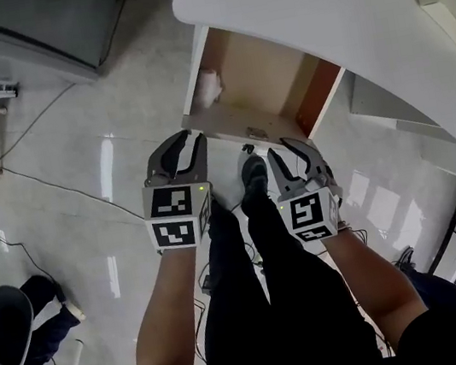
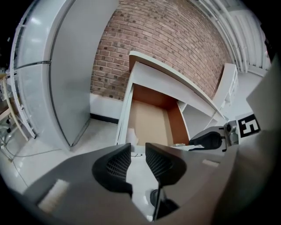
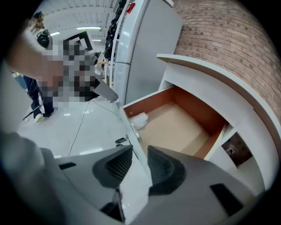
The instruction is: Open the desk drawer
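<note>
The desk drawer (image 1: 258,77) stands pulled out from under the white desk top (image 1: 311,7), showing its bare brown bottom and a white wad (image 1: 208,88) in one corner. Its front panel (image 1: 240,123) faces me. My left gripper (image 1: 178,155) hovers just short of that panel's left part, jaws parted with nothing between them (image 2: 138,160). My right gripper (image 1: 293,156) sits close to the panel's right end, jaws also parted (image 3: 139,165). In the right gripper view the panel's white edge (image 3: 131,132) lines up with the gap, and the pads do not press on it.
A tall grey cabinet (image 1: 38,27) stands to the left of the desk against a brick wall (image 2: 167,48). Cables (image 1: 47,186) trail over the glossy floor. The person's legs and shoes (image 1: 252,173) are below the grippers. Open shelving (image 1: 389,107) lies right of the drawer.
</note>
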Action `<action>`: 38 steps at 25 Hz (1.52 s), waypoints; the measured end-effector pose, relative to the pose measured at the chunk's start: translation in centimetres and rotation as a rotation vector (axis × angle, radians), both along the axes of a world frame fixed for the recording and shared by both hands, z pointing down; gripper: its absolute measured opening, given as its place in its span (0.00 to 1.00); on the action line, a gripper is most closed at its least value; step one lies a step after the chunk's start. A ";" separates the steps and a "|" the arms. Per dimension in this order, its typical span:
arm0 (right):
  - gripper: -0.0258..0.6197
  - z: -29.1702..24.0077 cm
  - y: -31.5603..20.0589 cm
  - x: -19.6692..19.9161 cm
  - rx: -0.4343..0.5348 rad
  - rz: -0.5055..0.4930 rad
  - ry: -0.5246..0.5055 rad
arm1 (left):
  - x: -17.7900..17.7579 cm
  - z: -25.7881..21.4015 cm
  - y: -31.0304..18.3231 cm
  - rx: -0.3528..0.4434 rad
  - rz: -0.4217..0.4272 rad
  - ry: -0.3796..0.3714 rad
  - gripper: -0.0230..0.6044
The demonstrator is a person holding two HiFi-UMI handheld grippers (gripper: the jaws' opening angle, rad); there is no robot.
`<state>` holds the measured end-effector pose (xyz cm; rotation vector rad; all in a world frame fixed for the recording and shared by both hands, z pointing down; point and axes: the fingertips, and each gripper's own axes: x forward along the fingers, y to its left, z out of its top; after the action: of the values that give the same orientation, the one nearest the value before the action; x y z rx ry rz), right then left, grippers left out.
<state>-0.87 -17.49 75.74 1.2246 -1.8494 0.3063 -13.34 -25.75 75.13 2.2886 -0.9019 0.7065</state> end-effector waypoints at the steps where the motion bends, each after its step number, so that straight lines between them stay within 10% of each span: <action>1: 0.21 0.0 -0.1 0.1 -0.011 0.000 -0.008 | 0.1 -0.1 0.1 -0.010 0.005 0.011 0.21; 8: 0.19 -5.8 -0.8 -0.6 -0.079 0.014 -0.099 | 0.5 -8.0 3.3 -0.046 0.046 0.105 0.23; 19: 0.16 -18.5 -2.3 -6.1 0.015 -0.124 -0.197 | -2.0 -23.3 1.1 0.117 0.037 0.101 0.22; 38: 0.09 -31.1 2.0 -6.1 0.051 -0.067 -0.313 | -7.7 -32.4 5.1 0.157 -0.010 0.135 0.15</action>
<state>-6.99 -15.53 44.62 1.1988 -2.1723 0.4356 -21.00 -20.66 42.72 2.4345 -0.9335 0.4845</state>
